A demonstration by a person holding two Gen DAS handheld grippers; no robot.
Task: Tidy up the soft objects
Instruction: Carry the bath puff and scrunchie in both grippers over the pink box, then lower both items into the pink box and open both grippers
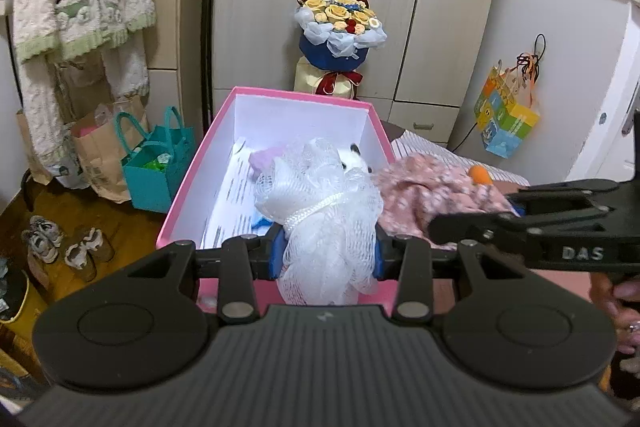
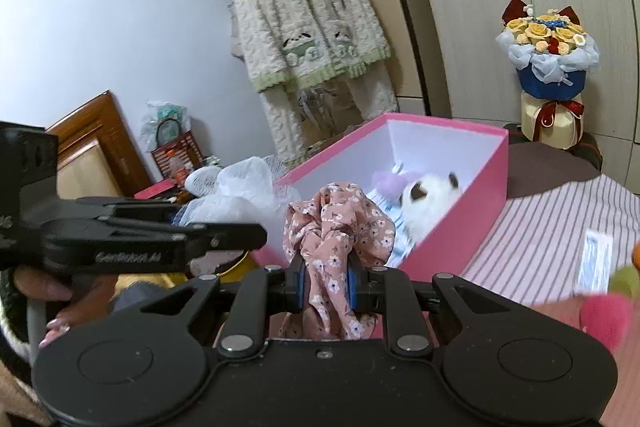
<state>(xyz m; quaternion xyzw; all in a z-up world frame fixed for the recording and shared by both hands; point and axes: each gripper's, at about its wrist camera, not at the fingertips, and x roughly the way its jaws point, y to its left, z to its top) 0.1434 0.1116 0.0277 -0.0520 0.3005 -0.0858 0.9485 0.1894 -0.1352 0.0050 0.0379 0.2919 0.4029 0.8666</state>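
Nearest in the left wrist view, the left tool [image 1: 326, 255] is seen clamped on a white mesh bath pouf [image 1: 320, 211], whose net bulges above and below the blue pads [image 1: 277, 254]. The pouf is held over the near end of the pink box [image 1: 192, 183]. In the right wrist view, the right tool [image 2: 326, 287] is closed narrowly on a pink floral cloth [image 2: 334, 227], which is gathered upward between its pads and raised just in front of the box's near corner. Each tool is also caught from the side in the other's view, gripped by a hand [image 2: 60, 311].

Inside the white-lined box, printed paper [image 1: 236, 199], a lilac soft item [image 2: 386, 179] and a white plush toy with dark ears [image 2: 430, 201] are seen lying. The box is set on a bed with a striped sheet [image 2: 540, 227].

Beyond, a flower bouquet [image 1: 340, 27] is stood before the wardrobe doors [image 1: 276, 7], a fleecy cream garment [image 2: 304, 19] is hung on a rack, and bags [image 1: 156, 167] and shoes [image 1: 64, 245] are left on the floor.
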